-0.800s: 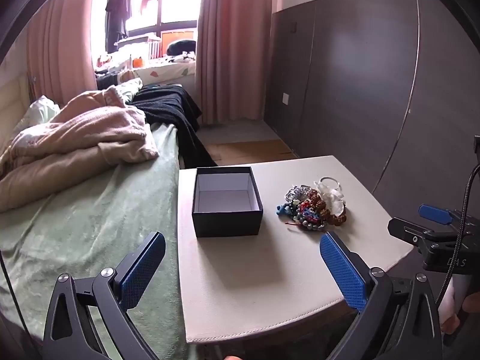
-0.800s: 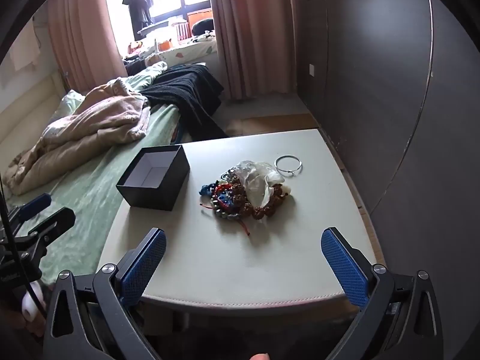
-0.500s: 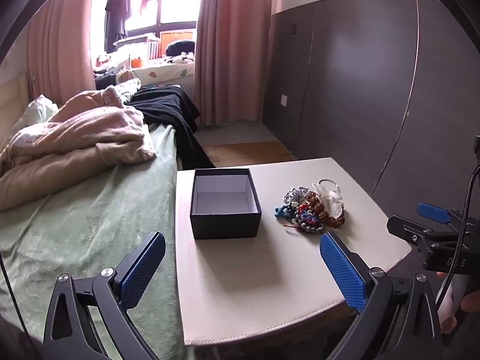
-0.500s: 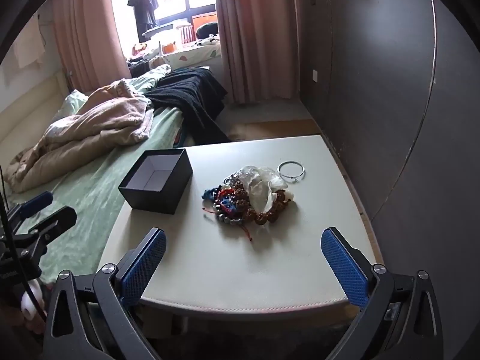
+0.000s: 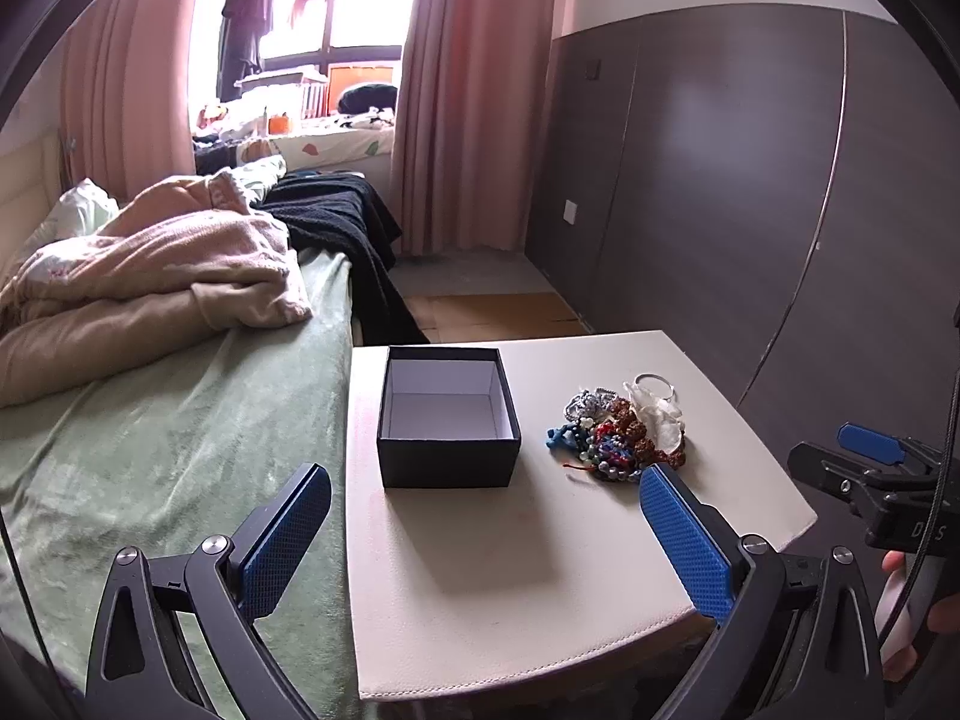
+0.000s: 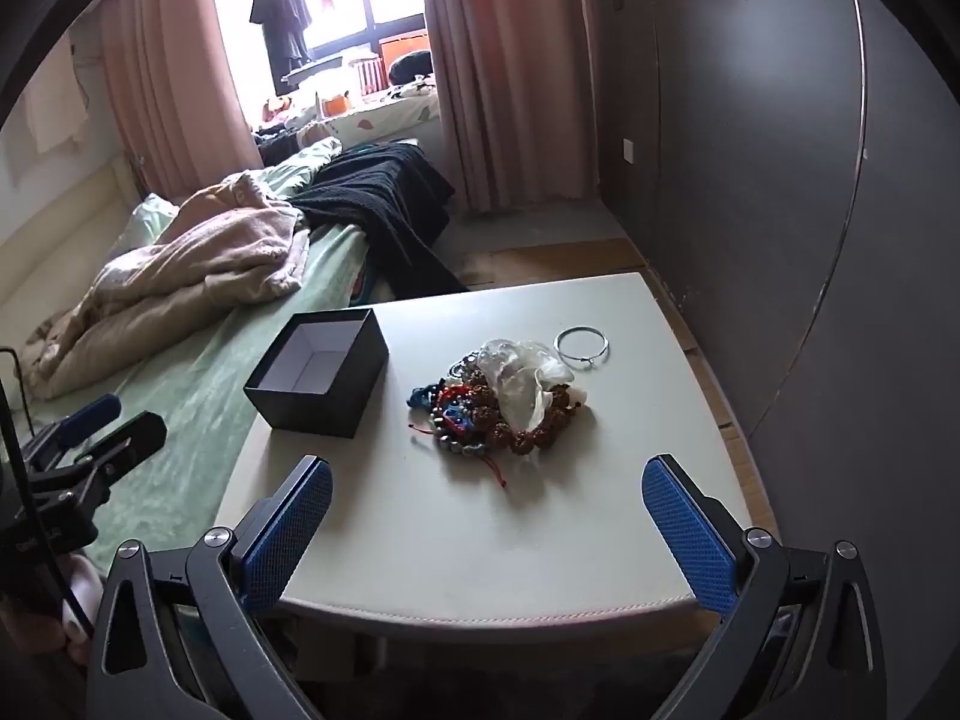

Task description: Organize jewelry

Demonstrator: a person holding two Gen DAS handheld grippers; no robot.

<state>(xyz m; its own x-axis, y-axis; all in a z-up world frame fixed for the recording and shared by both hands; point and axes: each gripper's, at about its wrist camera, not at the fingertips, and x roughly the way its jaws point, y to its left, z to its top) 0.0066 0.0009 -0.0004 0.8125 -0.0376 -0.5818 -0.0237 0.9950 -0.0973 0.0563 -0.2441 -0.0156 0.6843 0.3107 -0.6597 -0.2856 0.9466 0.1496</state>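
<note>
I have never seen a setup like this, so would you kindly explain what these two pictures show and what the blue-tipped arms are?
There is no robot: a person holds a pair of tongs in each hand, each with a fisheye camera looking along its two blue-padded fingers. One picture looks out from the left tongs, the other from the right tongs. Both are open and hold nothing. On the pale table beside a bed lie an open, empty black box, a tangled heap of beaded bracelets and a thin silver bangle.

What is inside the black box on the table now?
The black box shows only its white lining; no jewelry is visible inside. Its near wall hides a strip of the floor in both views. The jewelry pile lies beside it on the table.
</note>
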